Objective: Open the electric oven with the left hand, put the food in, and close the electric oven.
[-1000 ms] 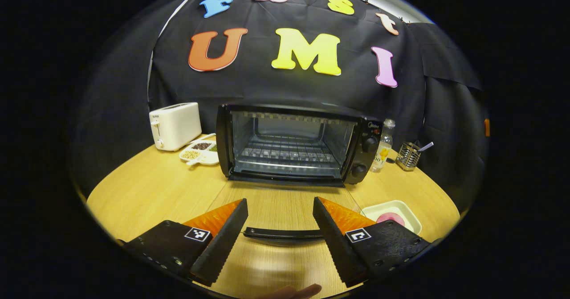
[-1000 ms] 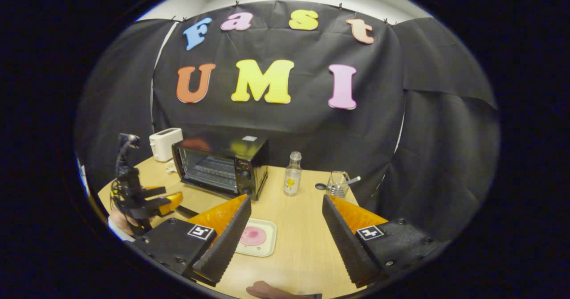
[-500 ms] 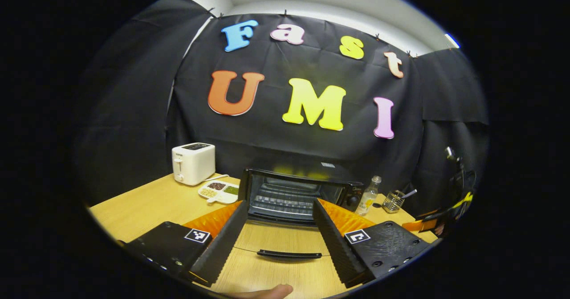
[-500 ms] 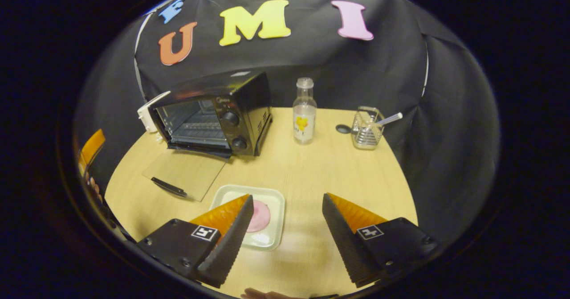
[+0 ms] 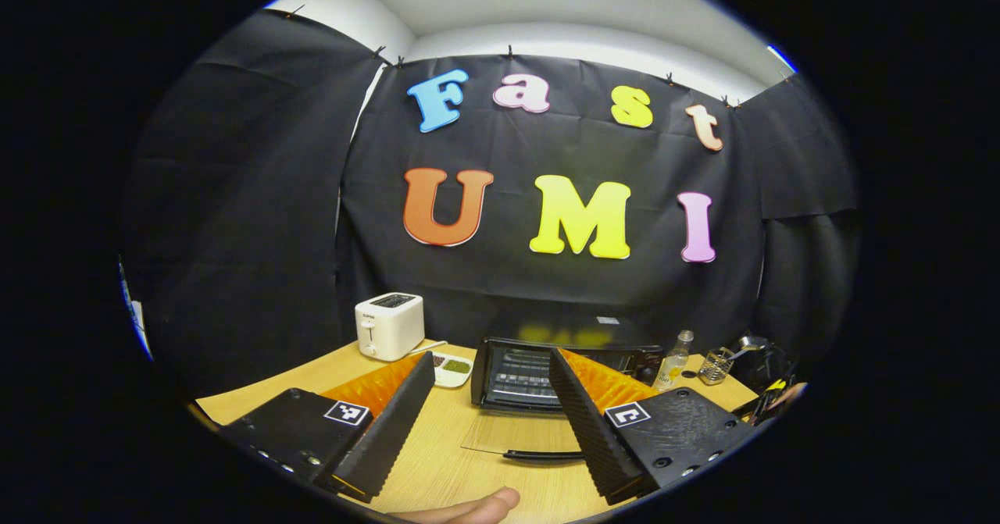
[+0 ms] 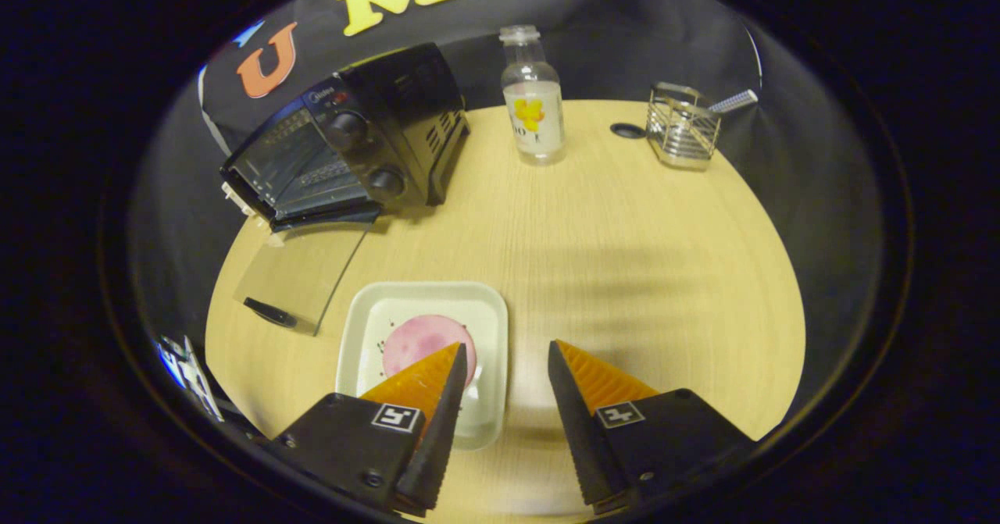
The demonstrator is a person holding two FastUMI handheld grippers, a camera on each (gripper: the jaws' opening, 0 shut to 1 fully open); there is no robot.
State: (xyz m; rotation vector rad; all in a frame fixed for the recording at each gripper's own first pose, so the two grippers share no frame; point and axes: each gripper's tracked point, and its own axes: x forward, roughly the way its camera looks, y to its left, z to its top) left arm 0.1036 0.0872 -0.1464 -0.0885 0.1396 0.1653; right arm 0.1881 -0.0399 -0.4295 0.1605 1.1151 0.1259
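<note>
The black electric oven (image 5: pixel 539 364) stands at the back of the table with its glass door (image 5: pixel 516 434) folded flat and its handle (image 5: pixel 543 455) toward me. My left gripper (image 5: pixel 491 360) hangs open, drawn back from the door, holding nothing. In the right gripper view the oven (image 6: pixel 351 141) sits far left, its door (image 6: pixel 301 270) down. A white square tray (image 6: pixel 422 290) holds a round pink food piece (image 6: pixel 418 336). My right gripper (image 6: pixel 507 348) is open just above the tray's right edge, one finger overlapping the food's near side.
A white toaster (image 5: pixel 389 325) and a divided snack dish (image 5: pixel 453 368) sit left of the oven. A small bottle (image 6: pixel 533 102), a wire utensil basket (image 6: pixel 683 126) and a dark cap (image 6: pixel 626 130) stand at the back right. Bare wooden table (image 6: pixel 625 274) lies right of the tray.
My left gripper has pulled back and tilted up, away from the open door. My right gripper has dropped toward the tray, its fingers standing a little closer together.
</note>
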